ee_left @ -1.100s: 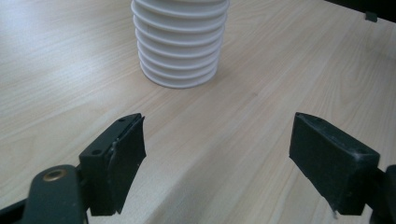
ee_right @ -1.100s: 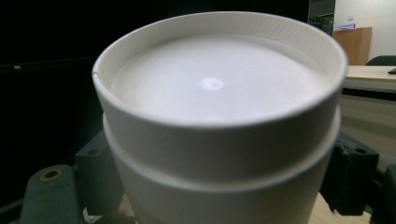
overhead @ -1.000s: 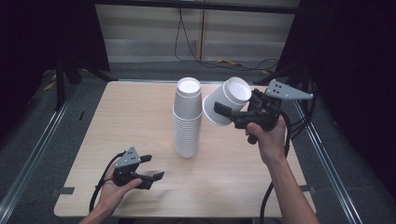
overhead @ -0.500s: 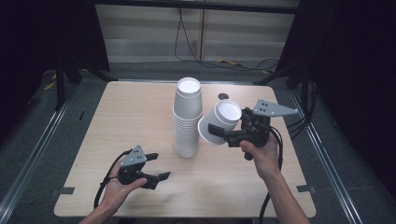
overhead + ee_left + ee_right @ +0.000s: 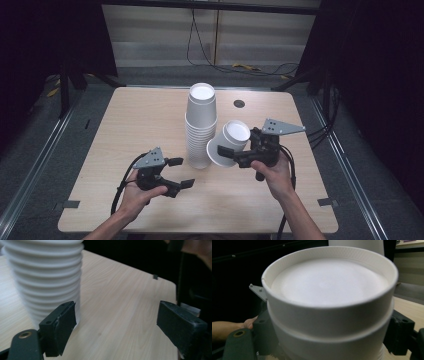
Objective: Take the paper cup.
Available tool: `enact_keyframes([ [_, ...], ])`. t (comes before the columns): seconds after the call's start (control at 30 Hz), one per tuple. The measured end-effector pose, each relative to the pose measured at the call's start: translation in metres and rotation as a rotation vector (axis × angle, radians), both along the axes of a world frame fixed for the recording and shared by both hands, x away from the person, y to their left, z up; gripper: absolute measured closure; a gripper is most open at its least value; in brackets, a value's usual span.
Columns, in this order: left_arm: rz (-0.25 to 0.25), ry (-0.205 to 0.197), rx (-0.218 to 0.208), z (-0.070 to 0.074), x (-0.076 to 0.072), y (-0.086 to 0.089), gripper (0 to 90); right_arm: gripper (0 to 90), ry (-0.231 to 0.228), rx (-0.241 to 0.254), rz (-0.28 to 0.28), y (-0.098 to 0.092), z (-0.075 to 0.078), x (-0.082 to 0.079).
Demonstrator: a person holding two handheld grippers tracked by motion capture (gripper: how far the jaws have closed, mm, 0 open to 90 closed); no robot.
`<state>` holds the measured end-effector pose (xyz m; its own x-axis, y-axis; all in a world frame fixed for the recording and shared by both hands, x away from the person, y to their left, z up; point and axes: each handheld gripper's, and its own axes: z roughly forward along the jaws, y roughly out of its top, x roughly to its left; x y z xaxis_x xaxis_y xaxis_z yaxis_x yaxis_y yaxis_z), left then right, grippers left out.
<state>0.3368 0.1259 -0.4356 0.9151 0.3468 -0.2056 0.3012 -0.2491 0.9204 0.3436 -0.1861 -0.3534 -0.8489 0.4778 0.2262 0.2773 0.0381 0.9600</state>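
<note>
The fingers [image 5: 264,336] of the right gripper [image 5: 226,151] press on either side of a white, ribbed-rim paper cup [image 5: 228,142], which they hold tilted, nearly on its side, in the middle of the high view. In the right gripper view we look at the cup's closed, recessed bottom, with one black jaw at the lower left of the frame and the other at the lower right, both against the cup wall.

The left gripper [image 5: 181,173] sits at the lower left of centre in the high view, held by a hand [image 5: 134,195] above the pale wooden table [image 5: 130,120]. Its jaws stand apart with nothing between them, and they have just been opening. In the left gripper view the tall white stack of nested paper cups [image 5: 46,277] rises at the upper left of the frame, just beyond one jaw and apart from it.

In the high view that stack stands upside down near the middle of the table, and the held cup hangs just to its right, close to its lower half. We cannot tell whether the two touch.

We judge the cup to be very light, thin-walled and easily crushed. A gentle squeeze across the wall near the stiffer rolled rim or the bottom ring should hold it without denting it. The paper surface looks matte, so it should not slip much. The stack is light and tall, so a sideways knock could topple it.
</note>
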Motion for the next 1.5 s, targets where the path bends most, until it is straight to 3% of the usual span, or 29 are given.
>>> enact_keyframes([
  [0.13,-0.038,-0.012,-0.006,0.006,0.001,-0.009,15.7,17.4,0.01,-0.004,0.02,0.005,-0.007,0.0],
  [0.27,-0.055,0.003,-0.041,0.011,0.005,-0.013,15.6,17.4,0.021,0.002,0.035,0.006,-0.013,0.0],
  [0.37,-0.073,-0.011,-0.063,0.014,0.006,-0.016,15.6,17.4,0.033,-0.004,0.042,0.007,-0.017,-0.002],
  [0.7,-0.105,-0.049,-0.029,0.005,0.005,-0.023,15.6,17.5,0.08,-0.004,0.076,0.014,-0.038,-0.001],
  [0.97,-0.139,-0.024,-0.058,0.002,0.004,-0.019,15.5,17.9,0.101,-0.012,0.107,0.024,-0.049,-0.002],
  [1.17,-0.133,0.005,-0.064,-0.001,0.006,-0.02,14.7,18.2,0.109,-0.02,0.127,0.031,-0.058,-0.003],
  [1.27,-0.132,0.006,-0.044,-0.004,0.005,-0.024,9.7,18.3,0.119,-0.02,0.141,0.034,-0.061,-0.003],
  [1.3,-0.127,0.006,-0.04,-0.005,0.005,-0.025,3.8,18.3,0.133,-0.023,0.149,0.036,-0.062,-0.004],
  [1.5,-0.127,0.02,-0.037,-0.008,0.006,-0.027,0.0,18.4,0.13,-0.029,0.151,0.04,-0.064,-0.004],
])
